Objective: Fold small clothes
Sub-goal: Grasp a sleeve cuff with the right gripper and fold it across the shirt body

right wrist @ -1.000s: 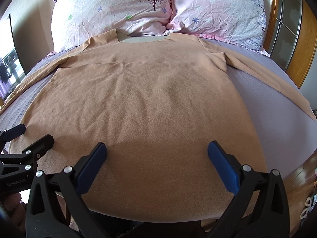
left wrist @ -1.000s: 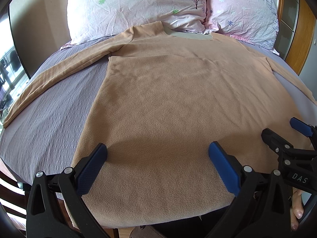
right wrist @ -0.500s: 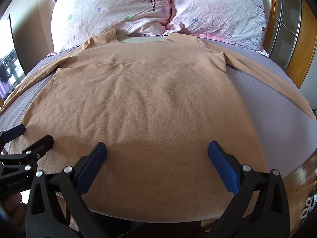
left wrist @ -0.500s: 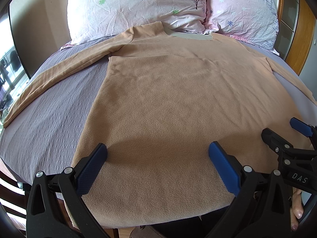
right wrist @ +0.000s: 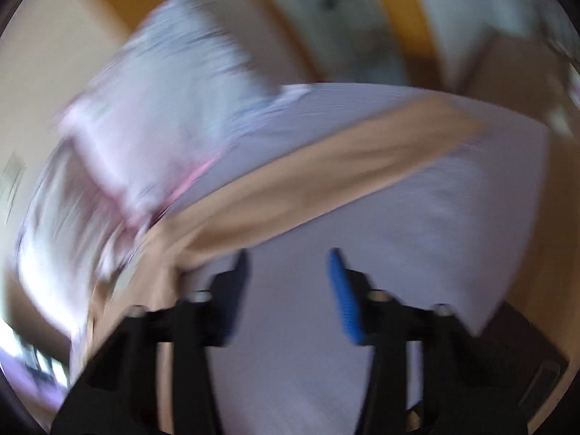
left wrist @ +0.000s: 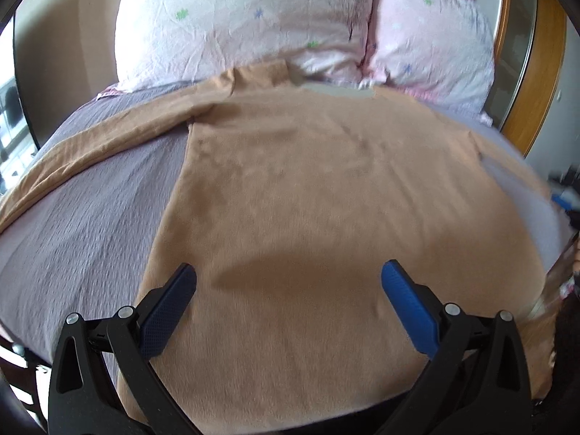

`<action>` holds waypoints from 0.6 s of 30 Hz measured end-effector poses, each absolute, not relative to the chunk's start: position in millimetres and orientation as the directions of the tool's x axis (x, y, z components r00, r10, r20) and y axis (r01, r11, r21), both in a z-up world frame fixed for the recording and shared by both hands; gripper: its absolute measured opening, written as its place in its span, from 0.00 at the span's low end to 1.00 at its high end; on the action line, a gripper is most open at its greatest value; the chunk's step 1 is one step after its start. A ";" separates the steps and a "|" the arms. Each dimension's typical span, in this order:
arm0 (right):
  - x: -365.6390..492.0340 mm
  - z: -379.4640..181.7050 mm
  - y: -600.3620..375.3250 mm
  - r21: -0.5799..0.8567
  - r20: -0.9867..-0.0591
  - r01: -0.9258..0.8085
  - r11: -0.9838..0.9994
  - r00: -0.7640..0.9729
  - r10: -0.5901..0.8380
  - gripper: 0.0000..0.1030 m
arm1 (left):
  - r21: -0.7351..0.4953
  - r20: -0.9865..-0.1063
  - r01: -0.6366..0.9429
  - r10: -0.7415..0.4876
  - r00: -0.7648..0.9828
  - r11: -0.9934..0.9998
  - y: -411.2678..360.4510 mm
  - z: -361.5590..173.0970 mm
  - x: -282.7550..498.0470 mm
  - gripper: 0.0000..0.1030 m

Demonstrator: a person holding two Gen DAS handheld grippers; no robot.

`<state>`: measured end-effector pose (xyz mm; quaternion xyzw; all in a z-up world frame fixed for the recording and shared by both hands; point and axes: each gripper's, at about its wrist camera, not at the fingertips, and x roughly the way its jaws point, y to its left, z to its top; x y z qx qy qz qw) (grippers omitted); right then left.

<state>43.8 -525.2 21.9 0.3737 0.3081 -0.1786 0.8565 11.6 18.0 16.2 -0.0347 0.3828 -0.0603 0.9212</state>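
Tan long-sleeved top [left wrist: 319, 199] lies flat, face down, on the bed [left wrist: 83, 210], collar toward the pillows [left wrist: 246, 18], both sleeves spread outward. Left gripper [left wrist: 288, 301] hovers over the hem, jaws wide apart, holding nothing. Right gripper [right wrist: 288, 282] points at the right sleeve [right wrist: 326, 174] near the armpit; jaws apart, empty; view heavily blurred. Judgement: sleeve fold comes first. Pinch one fabric layer mid-sleeve, carry it across the body, keep the shoulder line straight.

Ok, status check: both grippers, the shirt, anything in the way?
Left gripper open, empty, above the tan shirt hem. Right gripper open, empty, by the right sleeve, view blurred. Shirt flat, unfolded. Nothing in the way.
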 end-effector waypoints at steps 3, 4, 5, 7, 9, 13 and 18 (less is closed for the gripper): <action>47.1 -1.4 -604.4 0.608 -0.709 0.659 0.443 0.702 -0.072 0.31 | -0.159 -0.588 0.078 -0.158 0.793 0.984 32.3 30.4 13.9 0.99; 48.3 -8.8 -618.5 0.618 -0.718 0.679 0.397 0.693 -0.068 0.31 | -0.162 -0.558 0.070 -0.150 0.816 0.984 35.1 34.7 14.5 0.99; 49.9 -15.2 -629.8 0.633 -0.716 0.683 0.364 0.696 -0.060 0.27 | -0.165 -0.532 0.064 -0.144 0.834 0.984 39.0 38.8 15.7 0.99; 54.6 -19.7 -641.3 0.656 -0.705 0.678 0.333 0.708 -0.054 0.25 | -0.184 -0.503 0.059 -0.146 0.852 0.981 49.8 44.8 22.9 0.99; 64.4 -20.6 -648.0 0.654 -0.707 0.685 0.322 0.705 -0.062 0.25 | -0.221 -0.495 0.045 -0.152 0.855 0.974 62.5 46.9 32.3 0.99; 79.9 -26.8 -660.8 0.652 -0.713 0.702 0.287 0.696 -0.083 0.04 | -0.282 -0.503 -0.021 -0.129 0.855 0.959 93.2 44.1 45.0 0.99; 111.9 50.9 -600.0 0.576 -0.589 0.559 0.596 0.790 -0.170 0.03 | -0.421 -0.463 -0.105 -0.113 0.879 0.901 153.5 39.6 39.6 0.99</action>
